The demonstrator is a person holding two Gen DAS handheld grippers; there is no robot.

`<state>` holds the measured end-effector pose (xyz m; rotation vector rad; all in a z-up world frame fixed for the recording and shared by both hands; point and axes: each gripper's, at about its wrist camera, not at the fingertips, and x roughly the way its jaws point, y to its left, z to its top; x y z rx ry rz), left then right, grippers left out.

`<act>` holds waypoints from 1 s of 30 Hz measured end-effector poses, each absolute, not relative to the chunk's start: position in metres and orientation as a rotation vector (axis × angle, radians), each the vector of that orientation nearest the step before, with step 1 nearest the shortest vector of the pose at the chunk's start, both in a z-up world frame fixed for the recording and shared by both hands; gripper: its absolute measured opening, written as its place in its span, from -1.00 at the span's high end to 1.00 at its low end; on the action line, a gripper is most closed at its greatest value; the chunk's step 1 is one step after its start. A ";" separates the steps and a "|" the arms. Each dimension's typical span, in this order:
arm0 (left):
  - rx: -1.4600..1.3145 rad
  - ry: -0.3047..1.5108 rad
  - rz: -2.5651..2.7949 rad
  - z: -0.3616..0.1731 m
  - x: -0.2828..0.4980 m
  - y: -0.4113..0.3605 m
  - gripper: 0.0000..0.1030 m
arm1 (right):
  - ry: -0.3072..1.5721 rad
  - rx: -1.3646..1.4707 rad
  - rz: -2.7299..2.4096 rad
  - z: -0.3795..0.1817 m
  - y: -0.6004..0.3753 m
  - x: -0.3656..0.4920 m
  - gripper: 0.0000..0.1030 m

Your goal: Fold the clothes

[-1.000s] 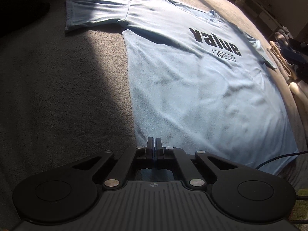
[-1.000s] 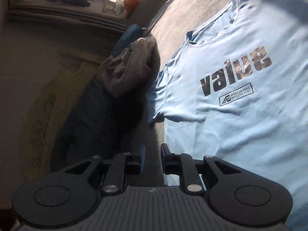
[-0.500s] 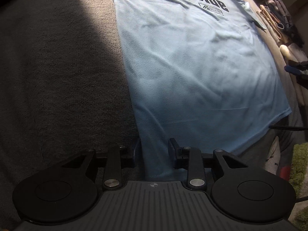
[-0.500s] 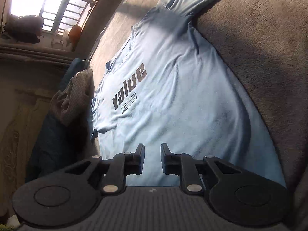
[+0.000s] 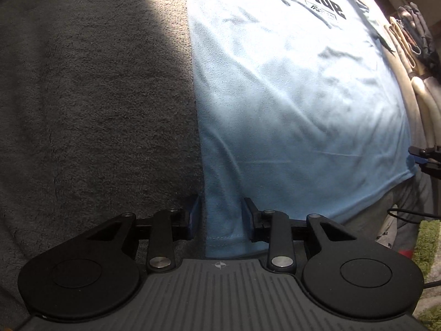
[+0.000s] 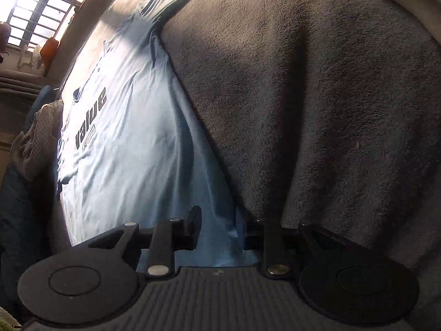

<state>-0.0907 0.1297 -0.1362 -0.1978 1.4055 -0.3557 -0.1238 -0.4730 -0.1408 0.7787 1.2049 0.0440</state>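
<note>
A light-blue jersey T-shirt printed "value" lies flat, face up, on a grey, nubby fleece blanket. The left gripper and right gripper each straddle a near hem corner, jaws wide; closing squarely on both layers should keep the thin, limp cloth from slipping.
</note>
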 end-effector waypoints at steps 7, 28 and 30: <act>-0.216 1.405 -0.359 -0.122 -0.096 0.130 0.98 | 1.162 0.701 0.074 -0.119 -0.467 -0.130 0.96; -0.246 1.422 -0.368 -0.135 -0.101 0.143 0.96 | 1.148 0.831 0.130 -0.150 -0.488 -0.122 0.13; -0.254 1.420 -0.360 -0.137 -0.103 0.146 0.96 | 1.180 0.798 0.154 -0.149 -0.478 -0.129 0.35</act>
